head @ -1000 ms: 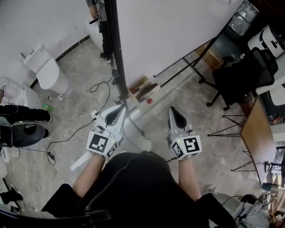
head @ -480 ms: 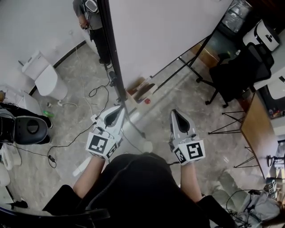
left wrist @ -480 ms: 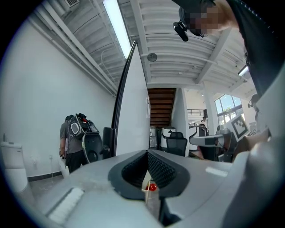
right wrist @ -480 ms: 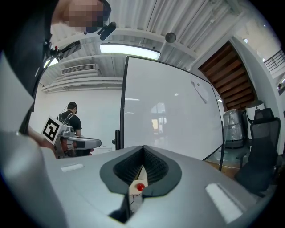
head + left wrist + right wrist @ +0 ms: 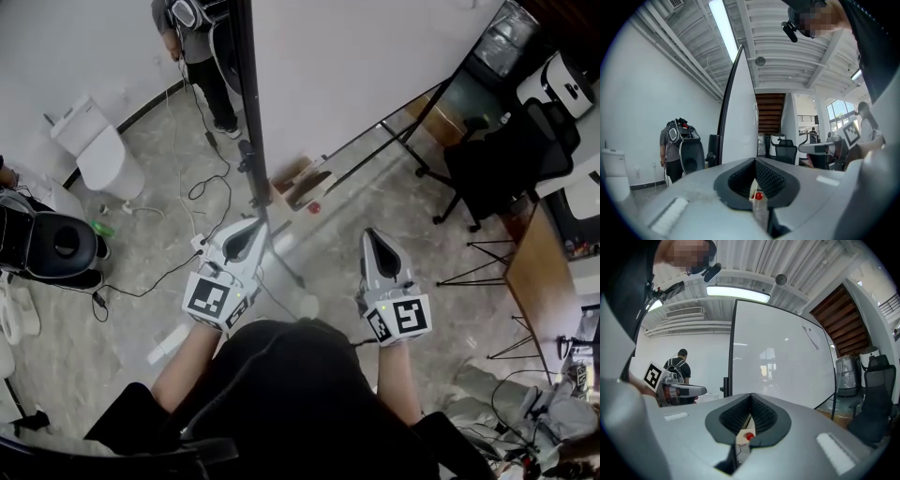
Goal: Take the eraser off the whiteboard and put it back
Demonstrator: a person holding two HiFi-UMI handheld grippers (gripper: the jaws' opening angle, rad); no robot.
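White surface fills the far middle of the head view, where the whiteboard is seen from steeply above, bounded on its left by a black post. At the foot of the board a tan box is set on the floor. A dark oblong shape on it is taken, with some doubt at this size, to be the eraser. A small red ball lies just near of the box.

Both tools are held level and pointed at the board from the near side. The left gripper is placed close to the post, and its jaws are seen pressed together at the tips with nothing clamped between them. The right gripper is held well to the right of it, and its jaws are likewise closed on nothing. The box and the eraser are found between the two, farther off and touched by neither.

Grey stone floor is crossed by loose cables. A toilet is seen at the far left, a standing person beyond it, and a black office chair at the far right.
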